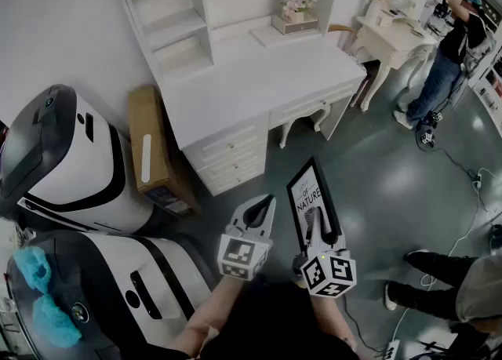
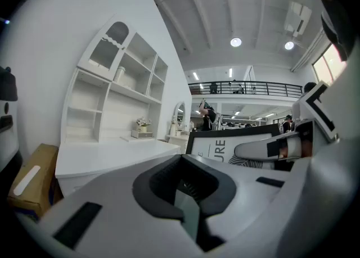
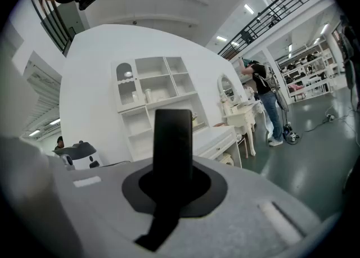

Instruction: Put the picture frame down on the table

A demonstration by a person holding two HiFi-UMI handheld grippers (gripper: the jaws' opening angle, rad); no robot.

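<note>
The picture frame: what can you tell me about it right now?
The frame is a slim black rectangle around a white print with the word NATURE and a dark feathery drawing. It hangs in the air above the grey floor, short of the white desk. Only the right tongs touch it, shut on its near end.

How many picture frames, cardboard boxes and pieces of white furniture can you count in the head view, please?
picture frame: 1
cardboard box: 1
white furniture: 2, the desk and the dressing table
Total: 4
</note>
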